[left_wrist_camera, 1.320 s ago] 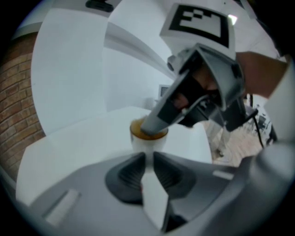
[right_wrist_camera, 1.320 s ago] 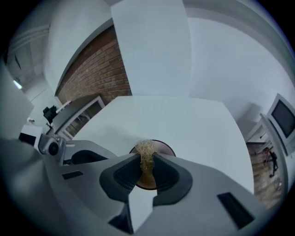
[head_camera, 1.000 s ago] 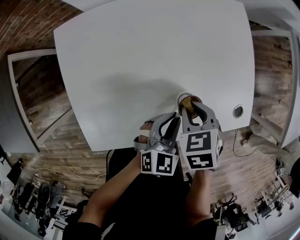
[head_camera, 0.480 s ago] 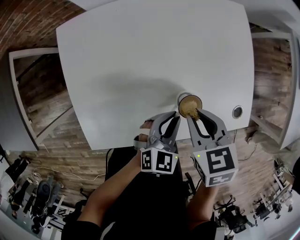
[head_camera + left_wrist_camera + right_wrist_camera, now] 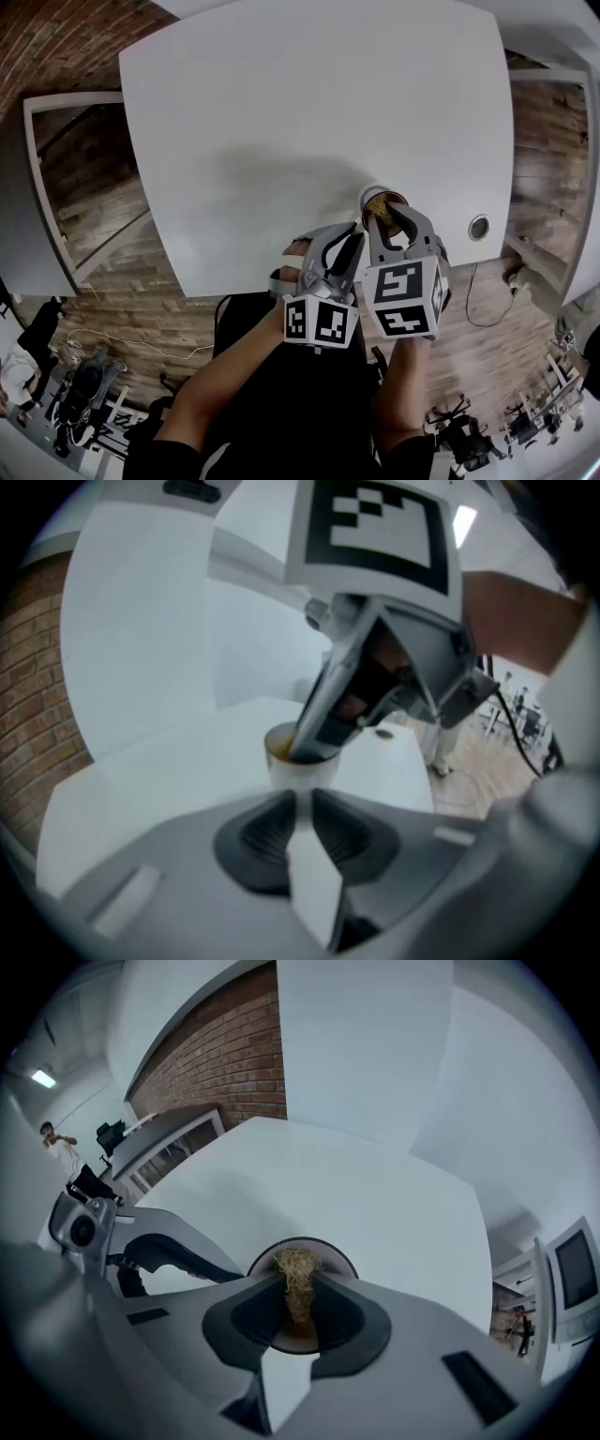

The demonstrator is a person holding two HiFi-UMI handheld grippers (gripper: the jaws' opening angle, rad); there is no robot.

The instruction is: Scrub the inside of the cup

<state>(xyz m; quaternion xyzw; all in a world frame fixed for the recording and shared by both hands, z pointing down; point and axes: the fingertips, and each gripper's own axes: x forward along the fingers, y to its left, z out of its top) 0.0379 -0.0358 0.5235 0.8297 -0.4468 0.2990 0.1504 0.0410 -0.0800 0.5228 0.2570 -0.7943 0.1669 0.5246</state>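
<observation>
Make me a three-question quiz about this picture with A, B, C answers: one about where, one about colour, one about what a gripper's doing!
1. Where does the cup stand? A in the middle B by the table's near edge C on the floor
2. What colour is the scrubber? A blue B red C straw-gold
3. The right gripper is: A shut on the scrubber B open, empty C out of view
Answers: B, it sits beside the edge nearest the person; C, its fibres look golden; A, the pads pinch it inside the cup.
</observation>
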